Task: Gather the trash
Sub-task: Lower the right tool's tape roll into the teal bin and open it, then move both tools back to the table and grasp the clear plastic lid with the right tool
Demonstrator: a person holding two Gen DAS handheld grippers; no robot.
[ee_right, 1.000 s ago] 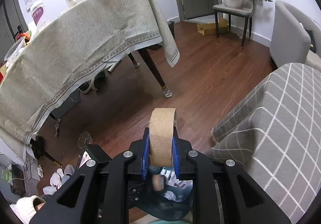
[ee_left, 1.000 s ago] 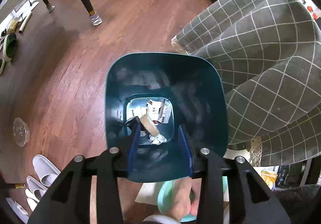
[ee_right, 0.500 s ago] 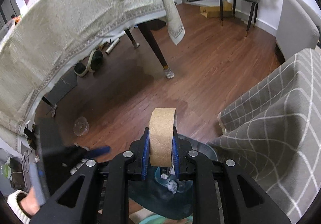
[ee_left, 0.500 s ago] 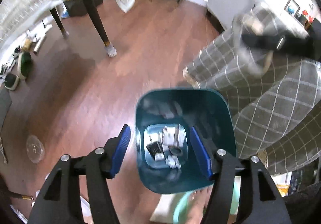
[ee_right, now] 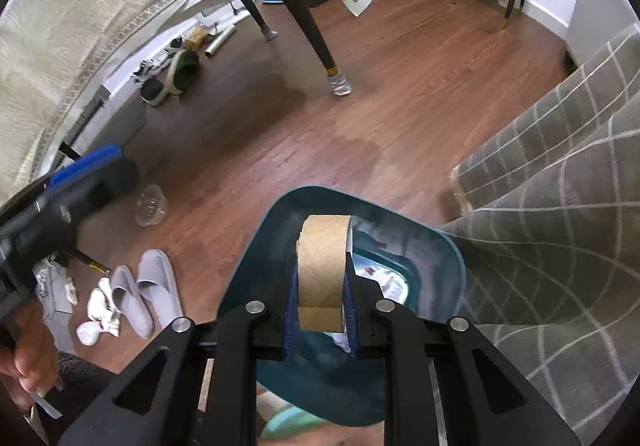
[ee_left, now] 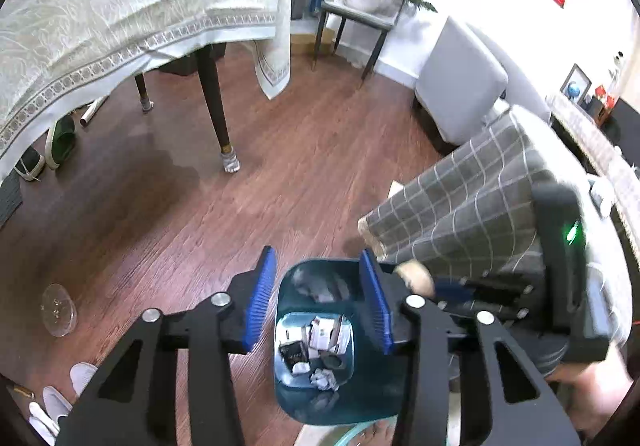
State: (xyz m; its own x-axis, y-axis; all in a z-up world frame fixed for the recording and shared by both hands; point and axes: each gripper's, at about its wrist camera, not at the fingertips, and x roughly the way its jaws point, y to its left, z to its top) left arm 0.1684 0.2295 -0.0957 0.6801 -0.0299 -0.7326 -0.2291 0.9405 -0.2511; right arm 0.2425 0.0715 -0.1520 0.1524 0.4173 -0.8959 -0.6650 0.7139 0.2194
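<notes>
Dark teal waste bin (ee_left: 362,402) stands on the wooden floor (ee_left: 256,206), just beside a grey checked cover (ee_left: 460,222) draped over furniture. Bin is open-topped, walls tapering to a smaller square bottom. Contents at the bottom: several white cartons or wrappers with print (ee_left: 326,332), one small dark packet (ee_left: 294,354), one crumpled white paper ball (ee_left: 325,380). Finer detail of the items too small to read.

Right claw (ee_right: 320,316) is closed on a roll of brown tape (ee_right: 322,270); blue pads press both flat sides, roll standing on edge between them. Roll looks cork-coloured and grainy, with a white inner edge visible on its right side. In the right wrist view the roll sits over the bin's mouth, above the rim, not inside. In the left wrist view the same roll shows only as a blurred tan patch (ee_left: 416,278) at the bin's right rim.

Left claw (ee_left: 318,304) holds nothing; its jaws stand partly apart, having just narrowed from a wider gap. It hangs above the bin, clear of it.

Elsewhere on the floor: pale slippers (ee_right: 146,292), a clear plastic cup (ee_right: 151,205), well apart from the bin
</notes>
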